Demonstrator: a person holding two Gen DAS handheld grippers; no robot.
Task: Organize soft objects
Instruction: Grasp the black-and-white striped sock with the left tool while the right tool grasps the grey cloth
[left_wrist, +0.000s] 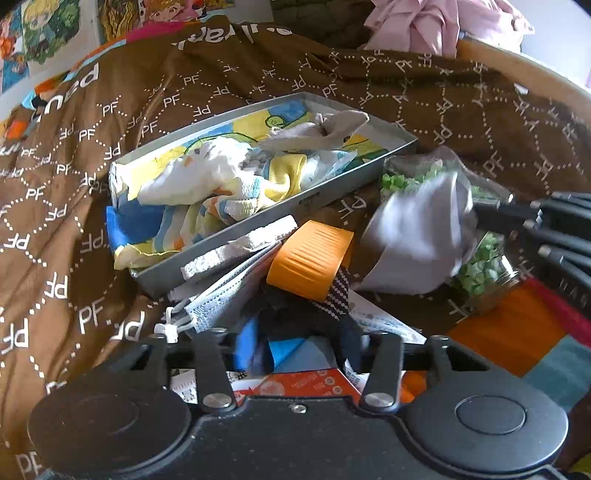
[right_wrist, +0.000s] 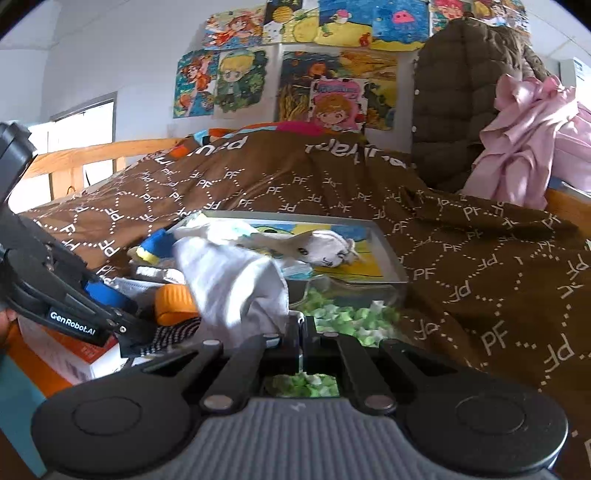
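White cloth pinched in the right tongs, held above the bed beside the box.
Carry it over the rim before letting go; left tongs look half-closed around a striped piece, grip unclear.

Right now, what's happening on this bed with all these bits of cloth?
A person is sorting soft things using two hand-held grippers. The right gripper is shut on a white cloth, holding it up beside the grey box, which already holds rumpled colourful cloths. The left gripper sits low over a dark patterned piece of fabric near a face mask; whether it grips it is unclear.
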